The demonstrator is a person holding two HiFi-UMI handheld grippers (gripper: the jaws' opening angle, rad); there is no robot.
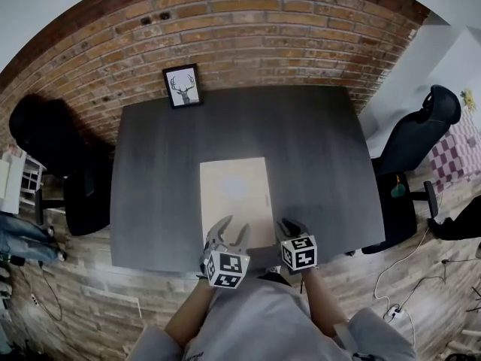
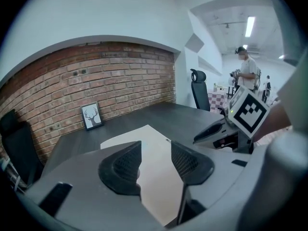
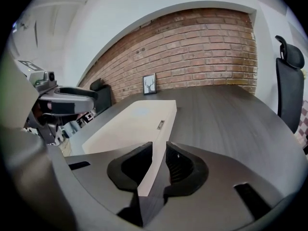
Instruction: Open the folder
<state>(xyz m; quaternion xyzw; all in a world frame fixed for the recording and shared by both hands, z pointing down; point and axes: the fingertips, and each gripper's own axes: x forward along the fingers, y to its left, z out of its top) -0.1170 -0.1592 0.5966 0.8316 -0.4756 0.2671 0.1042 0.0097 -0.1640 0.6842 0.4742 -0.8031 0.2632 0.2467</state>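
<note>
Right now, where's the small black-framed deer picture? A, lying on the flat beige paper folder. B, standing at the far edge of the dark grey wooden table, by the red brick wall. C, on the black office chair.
B: the black-framed deer picture stands at the far edge of the dark grey table, by the red brick wall, well apart from the beige folder.

Folder: plain cream. Worktop: dark grey, wood grain. Wall: red-brown brick. Picture: black frame, white ground, dark deer head. Chair: black. Marker cubes: black-and-white squares. Rug: purple-white check. Floor: pale grey-brown planks.
</note>
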